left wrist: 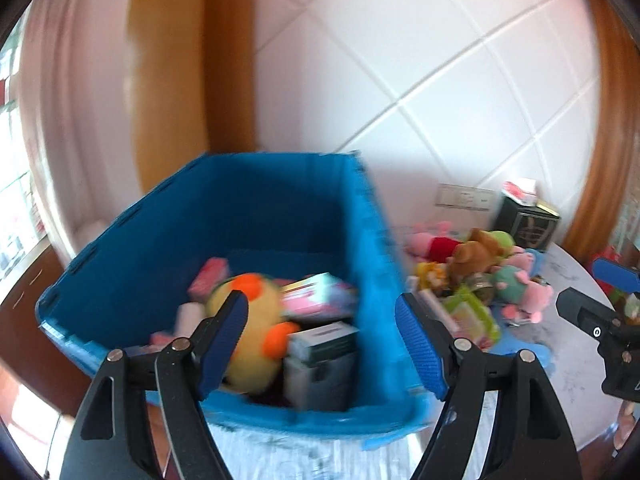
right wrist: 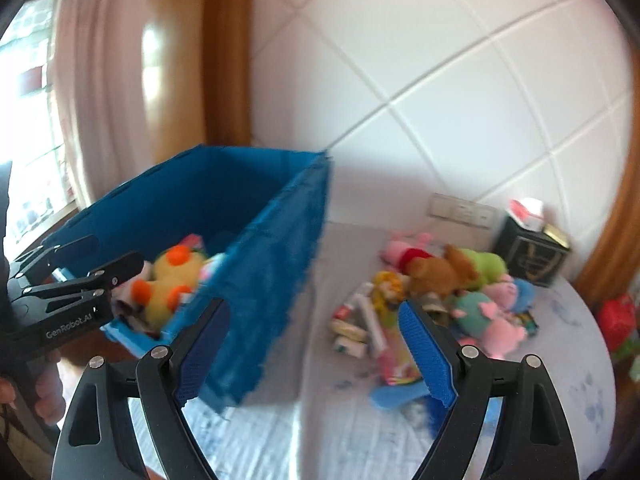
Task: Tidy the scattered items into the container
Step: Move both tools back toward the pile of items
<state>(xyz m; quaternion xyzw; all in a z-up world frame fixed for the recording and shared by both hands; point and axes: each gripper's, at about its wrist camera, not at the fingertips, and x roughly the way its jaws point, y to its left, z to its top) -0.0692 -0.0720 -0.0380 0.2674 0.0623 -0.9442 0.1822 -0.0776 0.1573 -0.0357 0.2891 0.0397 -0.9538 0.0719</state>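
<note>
The blue container stands on the table's left side, and inside it lie a yellow duck plush, a pink box and a grey box. My left gripper hovers open over the container's near corner with nothing between its pads. To the right of the container, my right gripper is open and empty above the tablecloth. A pile of plush toys and small tubes lies scattered beyond it. Each view shows the other gripper: the left, the right.
A black box with a red-and-white pack on top stands at the back right by the tiled wall. A wall socket sits behind the pile. The round table has a pale patterned cloth. A hand holds the left gripper.
</note>
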